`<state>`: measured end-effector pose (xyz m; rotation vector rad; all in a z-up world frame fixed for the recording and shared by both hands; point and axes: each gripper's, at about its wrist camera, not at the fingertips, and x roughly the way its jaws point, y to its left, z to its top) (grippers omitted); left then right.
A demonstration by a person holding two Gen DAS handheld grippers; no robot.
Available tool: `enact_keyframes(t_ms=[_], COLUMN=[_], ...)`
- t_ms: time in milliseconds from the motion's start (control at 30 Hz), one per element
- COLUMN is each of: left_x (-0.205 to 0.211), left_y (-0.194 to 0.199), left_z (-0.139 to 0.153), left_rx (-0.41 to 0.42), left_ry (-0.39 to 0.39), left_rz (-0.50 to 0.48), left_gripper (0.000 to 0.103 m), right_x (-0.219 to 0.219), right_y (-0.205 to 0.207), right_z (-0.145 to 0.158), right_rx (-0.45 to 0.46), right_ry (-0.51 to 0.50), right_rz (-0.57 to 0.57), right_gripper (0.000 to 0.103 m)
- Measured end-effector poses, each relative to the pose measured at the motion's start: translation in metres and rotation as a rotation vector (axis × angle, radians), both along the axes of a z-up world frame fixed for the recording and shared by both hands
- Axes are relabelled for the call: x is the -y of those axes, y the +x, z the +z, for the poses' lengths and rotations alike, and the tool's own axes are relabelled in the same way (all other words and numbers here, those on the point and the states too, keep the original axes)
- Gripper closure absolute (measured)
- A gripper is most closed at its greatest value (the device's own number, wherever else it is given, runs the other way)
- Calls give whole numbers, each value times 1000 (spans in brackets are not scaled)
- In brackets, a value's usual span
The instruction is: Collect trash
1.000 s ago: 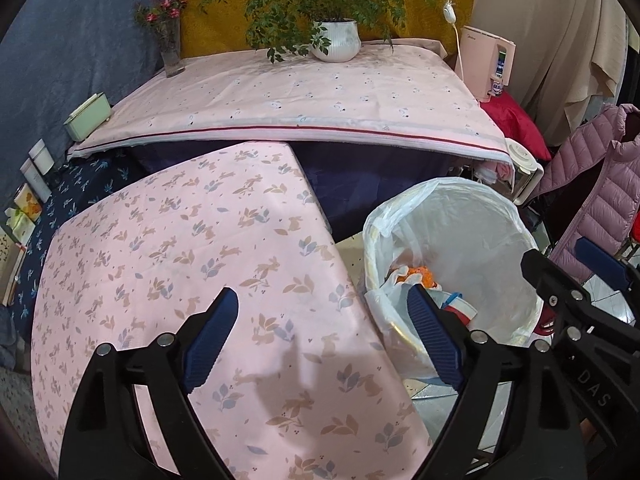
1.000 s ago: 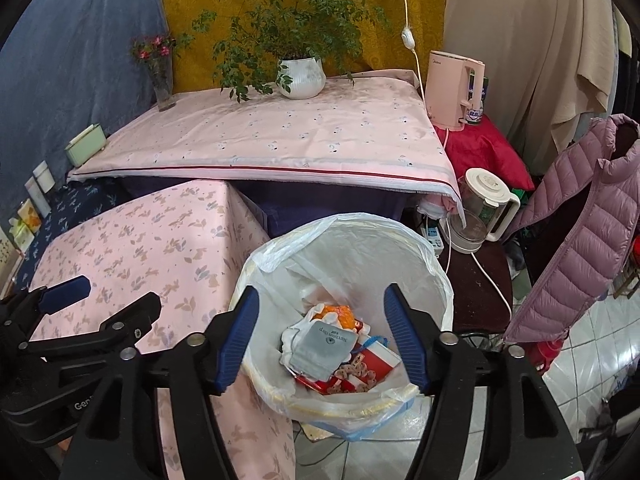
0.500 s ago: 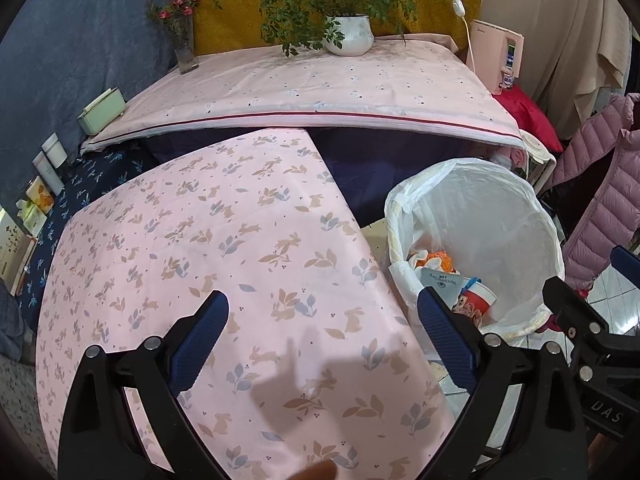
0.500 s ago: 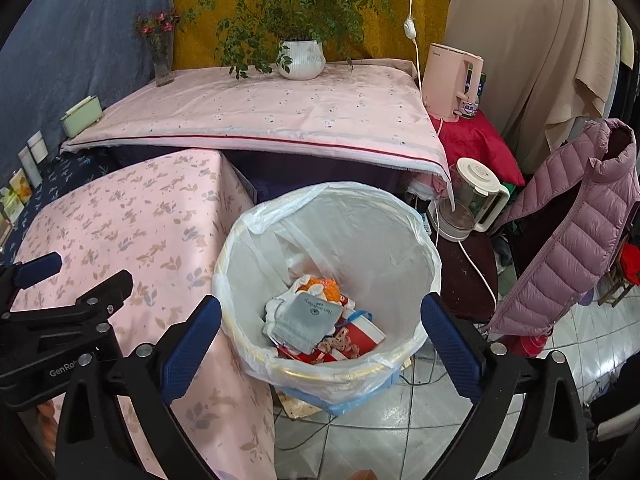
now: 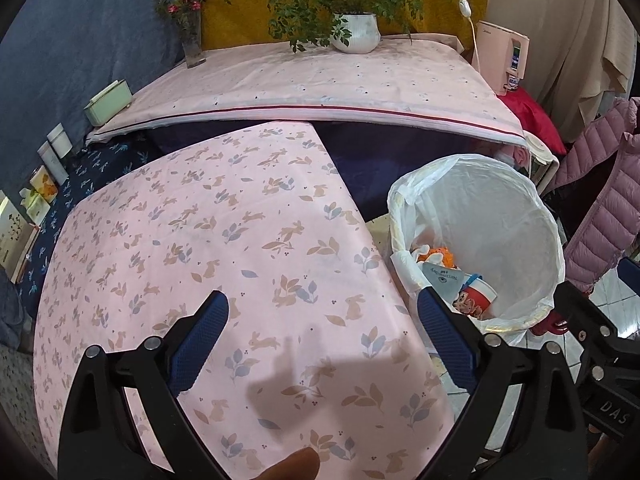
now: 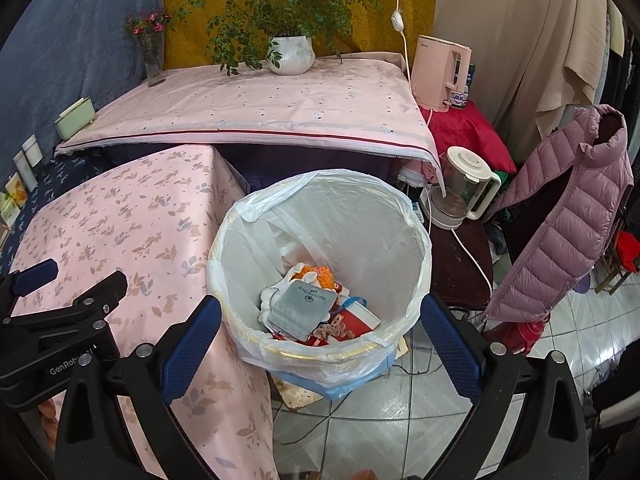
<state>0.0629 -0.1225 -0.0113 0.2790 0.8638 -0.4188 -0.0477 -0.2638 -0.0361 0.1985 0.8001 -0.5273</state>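
A round bin lined with a white plastic bag stands on the floor right of the low pink rabbit-print table. Inside it lie trash pieces: a grey pouch, a red wrapper and something orange. The bin also shows in the left wrist view. My right gripper is open and empty above the bin's near rim. My left gripper is open and empty above the pink table.
A higher table with a pale cloth holds a potted plant, a flower vase and a green box. A pink water dispenser, a glass kettle and a purple puffer jacket stand right.
My right gripper's jaws have opened wide above the bin. Both grippers have pulled back a little from the table and the bin.
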Motion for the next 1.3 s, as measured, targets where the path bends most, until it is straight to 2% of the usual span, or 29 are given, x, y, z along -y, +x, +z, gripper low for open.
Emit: enact_keyframes(t_ms=[600,1300], left_x=[0,-13], left_y=[-7,-2], left_z=[-1,-4], left_rx=[0,-25], left_ry=[15,17], left_rz=[0,61], left_gripper=[12,12], right_x=[-4,-20], right_y=[-5,5], right_z=[-5,-9], right_rx=[-11,-40], right_ry=[6,-11], right_rz=[0,68], right_gripper=[7,7])
